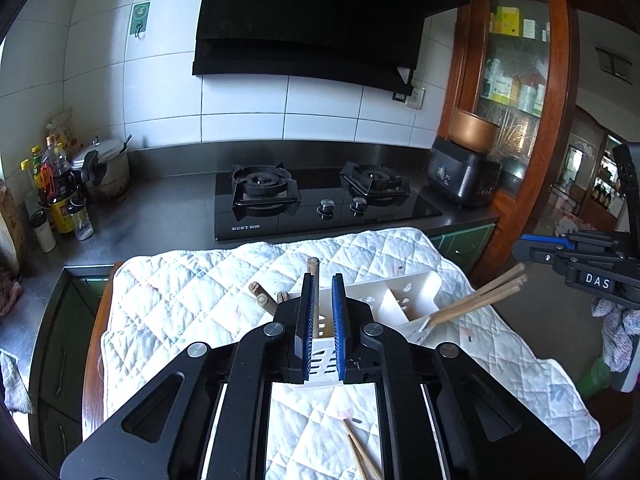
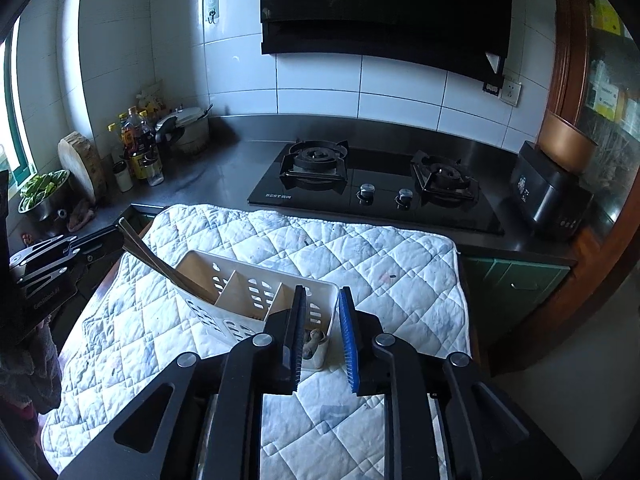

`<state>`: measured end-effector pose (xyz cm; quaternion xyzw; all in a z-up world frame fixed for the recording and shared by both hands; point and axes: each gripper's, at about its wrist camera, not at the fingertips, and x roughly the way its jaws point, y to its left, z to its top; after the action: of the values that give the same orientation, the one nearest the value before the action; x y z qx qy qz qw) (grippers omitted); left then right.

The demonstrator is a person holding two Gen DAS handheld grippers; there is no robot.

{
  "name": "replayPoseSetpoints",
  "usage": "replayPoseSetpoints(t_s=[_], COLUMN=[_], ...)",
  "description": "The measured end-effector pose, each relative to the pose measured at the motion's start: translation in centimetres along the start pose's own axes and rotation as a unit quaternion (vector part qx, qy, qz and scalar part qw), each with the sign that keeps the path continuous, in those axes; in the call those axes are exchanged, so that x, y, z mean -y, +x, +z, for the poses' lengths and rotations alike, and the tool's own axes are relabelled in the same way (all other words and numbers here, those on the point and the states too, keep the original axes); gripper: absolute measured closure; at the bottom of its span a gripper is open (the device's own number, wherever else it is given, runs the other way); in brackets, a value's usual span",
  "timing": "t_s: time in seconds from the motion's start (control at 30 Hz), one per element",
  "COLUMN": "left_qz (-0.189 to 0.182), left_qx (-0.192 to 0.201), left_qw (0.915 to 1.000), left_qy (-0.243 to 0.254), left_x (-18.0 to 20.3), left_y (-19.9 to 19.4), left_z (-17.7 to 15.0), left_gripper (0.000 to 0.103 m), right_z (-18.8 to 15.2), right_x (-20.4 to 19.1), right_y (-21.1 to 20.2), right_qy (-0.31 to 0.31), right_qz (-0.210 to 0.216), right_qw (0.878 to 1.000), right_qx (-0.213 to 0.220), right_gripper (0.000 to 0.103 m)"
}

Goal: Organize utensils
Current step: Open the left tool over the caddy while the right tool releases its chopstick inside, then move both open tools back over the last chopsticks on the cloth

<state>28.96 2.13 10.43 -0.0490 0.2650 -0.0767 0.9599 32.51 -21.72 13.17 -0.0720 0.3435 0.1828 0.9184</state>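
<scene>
A white slotted utensil holder with three compartments lies on the quilted cloth. In the left wrist view the holder has chopsticks sticking out of its right end, and dark wooden handles poke out at its left. My left gripper is open with one upright chopstick between its pads, not clamped. My right gripper is open over the holder's right end compartment, where small rounded pieces lie. Loose chopsticks lie on the cloth below the left gripper.
Behind the cloth is a steel counter with a black gas hob, a black cooker at the right, and bottles and a pot at the left. A wooden glass cabinet stands right.
</scene>
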Motion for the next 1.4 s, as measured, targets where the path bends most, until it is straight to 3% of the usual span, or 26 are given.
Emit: replayPoseSetpoints(t_s=[0.2,0.5,0.97,1.4], left_qz=[-0.008,-0.025,-0.013,0.010], left_qx=[0.007,-0.002,-0.052,-0.083], left_qw=[0.9999,0.9995,0.9961,0.9910], left_qy=[-0.002,-0.022,-0.070,-0.104], left_x=[0.3,0.5,-1.2,-2.7], left_y=[-3.0,-6.7,-7.9,-8.2], left_z=[-1.8,-7.3,-16.8,-21.7], left_gripper=[0.094,0.094,0.093,0.093], right_z=[-2.1,-10.0,-22.3,-25.6], right_x=[-0.4,-4.2,-11.2,-14.3], right_y=[-3.3,-5.1,-1.0,3.1], right_qy=[0.006,-0.013,-0.005,0.017], right_qz=[0.008,0.039,0.072,0.080], right_qw=[1.000,0.999,0.997,0.994], right_qx=[0.023,0.016,-0.034,-0.074], right_gripper=[0.079,0.075,0.076,0.080])
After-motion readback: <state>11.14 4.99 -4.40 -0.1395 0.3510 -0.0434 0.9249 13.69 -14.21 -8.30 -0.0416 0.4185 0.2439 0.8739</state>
